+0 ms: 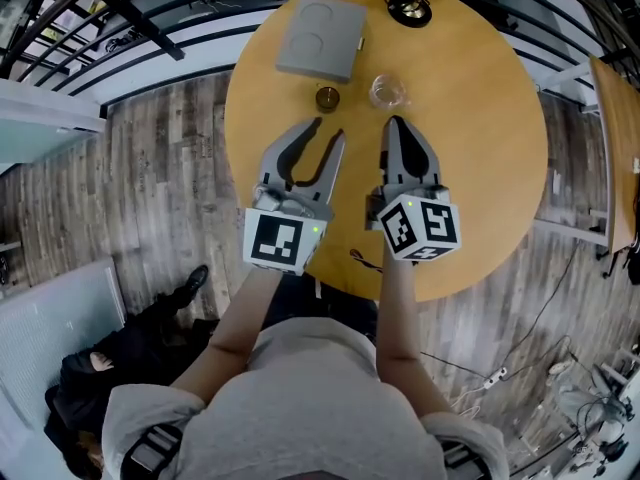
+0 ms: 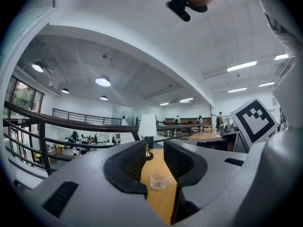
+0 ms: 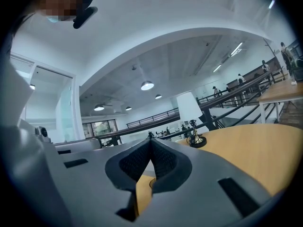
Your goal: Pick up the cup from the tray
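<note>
The clear glass cup [image 1: 387, 91] stands on the round wooden table [image 1: 480, 158], off the grey tray [image 1: 340, 30] and just beyond its near right corner. The tray's two round recesses are bare. My left gripper [image 1: 329, 130] is open with nothing between its fingers, short of the cup and to its left. In the left gripper view the cup [image 2: 160, 180] shows through the gap of the left gripper [image 2: 155, 148], farther along the table. My right gripper [image 1: 393, 120] is shut and empty, its tips a little short of the cup. In its own view the right gripper [image 3: 151, 141] shows pads pressed together.
A small brown round object [image 1: 327, 97] lies left of the cup, ahead of the left gripper. A small table lamp [image 1: 410, 6] stands at the table's far edge, also visible as the lamp [image 2: 147, 126] and the lamp [image 3: 195, 140]. A thin cable [image 1: 365, 261] lies near the front edge. Railings ring the table.
</note>
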`<state>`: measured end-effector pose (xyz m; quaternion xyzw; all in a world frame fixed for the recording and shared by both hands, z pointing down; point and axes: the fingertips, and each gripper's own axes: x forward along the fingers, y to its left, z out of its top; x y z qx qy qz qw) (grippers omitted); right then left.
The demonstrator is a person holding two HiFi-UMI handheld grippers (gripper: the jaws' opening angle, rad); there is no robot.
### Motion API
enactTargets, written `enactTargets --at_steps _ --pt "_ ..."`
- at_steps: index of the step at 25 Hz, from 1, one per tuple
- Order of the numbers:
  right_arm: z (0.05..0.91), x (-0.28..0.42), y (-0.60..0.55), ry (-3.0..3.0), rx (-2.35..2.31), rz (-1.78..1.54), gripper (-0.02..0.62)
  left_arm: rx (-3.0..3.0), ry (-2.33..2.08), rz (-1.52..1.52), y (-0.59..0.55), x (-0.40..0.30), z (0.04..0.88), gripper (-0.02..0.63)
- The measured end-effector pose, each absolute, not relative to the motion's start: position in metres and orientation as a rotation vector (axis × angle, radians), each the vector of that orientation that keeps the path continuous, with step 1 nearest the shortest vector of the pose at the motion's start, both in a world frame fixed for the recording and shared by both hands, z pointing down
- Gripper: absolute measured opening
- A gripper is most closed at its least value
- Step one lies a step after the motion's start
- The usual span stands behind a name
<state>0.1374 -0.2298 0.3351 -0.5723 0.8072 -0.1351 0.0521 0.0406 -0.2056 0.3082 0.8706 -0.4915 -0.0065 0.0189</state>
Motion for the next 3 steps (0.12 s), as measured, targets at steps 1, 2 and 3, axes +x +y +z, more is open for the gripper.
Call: enactTargets --at_steps 1,2,3 --pt "0.3355 0.1379 -0.2285 2.456 -1.740 -0.412 0.006 2.702 -1.529 -0.015 -0.2039 0.0409 0.3095 0.123" --pt "0.3355 0.1384 -0.2271 2.456 -1.740 -0.413 0.006 2.701 -1.532 -0.009 -0.2022 0.0413 0.3106 0.123" --pt "0.3354 0.1390 -0.2256 2.457 -1.740 -0.413 0.006 2.701 -1.535 -0.002 -0.2006 0.0417 0.3116 0.123"
